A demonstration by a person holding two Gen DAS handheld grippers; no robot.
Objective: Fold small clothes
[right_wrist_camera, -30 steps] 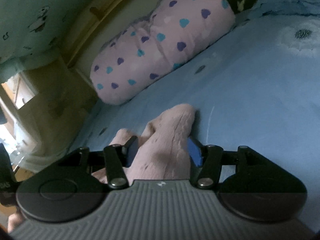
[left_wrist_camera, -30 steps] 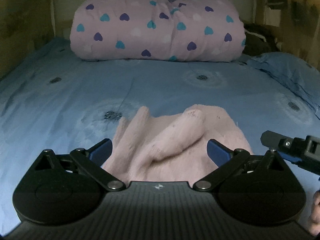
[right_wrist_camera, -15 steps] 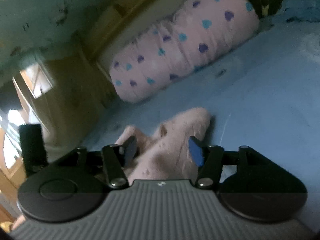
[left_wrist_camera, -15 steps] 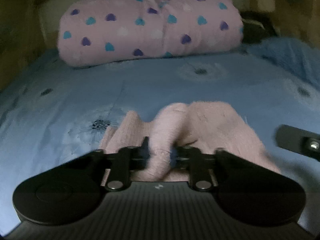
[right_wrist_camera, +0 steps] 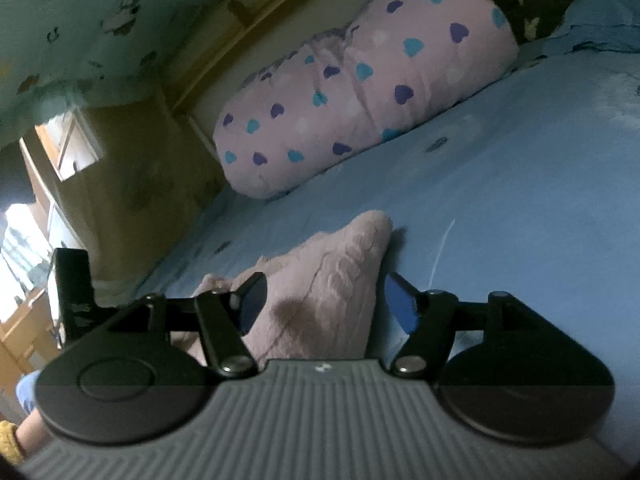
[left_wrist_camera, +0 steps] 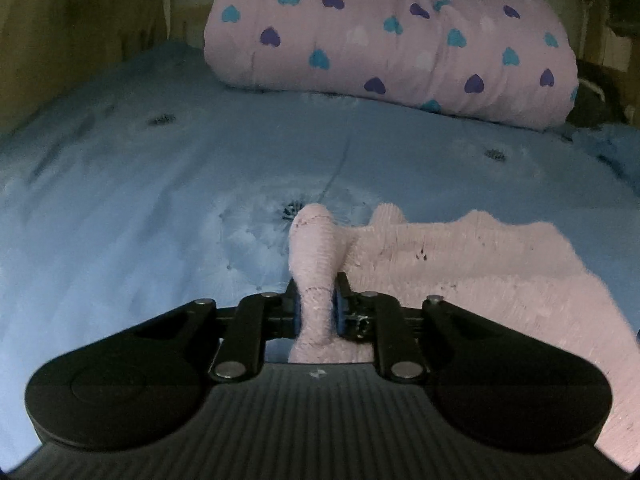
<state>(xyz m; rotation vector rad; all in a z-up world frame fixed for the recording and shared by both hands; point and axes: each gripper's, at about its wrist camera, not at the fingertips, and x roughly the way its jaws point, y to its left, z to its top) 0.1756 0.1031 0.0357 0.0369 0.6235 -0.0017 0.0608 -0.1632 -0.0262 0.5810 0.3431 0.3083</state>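
A small fuzzy pink garment (left_wrist_camera: 460, 264) lies on the blue bedsheet (left_wrist_camera: 160, 200). My left gripper (left_wrist_camera: 316, 308) is shut on a rolled sleeve-like part of it (left_wrist_camera: 314, 248), which sticks out past the fingers. The rest of the garment spreads to the right. In the right wrist view the same pink garment (right_wrist_camera: 320, 280) lies between the fingers of my right gripper (right_wrist_camera: 324, 304), which is open with its blue pads apart on either side of a fold. The cloth does not look gripped there.
A large pink bundle with blue and purple hearts (left_wrist_camera: 400, 40) lies at the head of the bed, also in the right wrist view (right_wrist_camera: 360, 100). A blue pillow (right_wrist_camera: 600, 12) is far right. Wooden furniture (right_wrist_camera: 120, 184) stands left of the bed.
My left gripper went from open around the garment to shut on its sleeve-like part, and has swung left with it. My right gripper stayed open over the fold.
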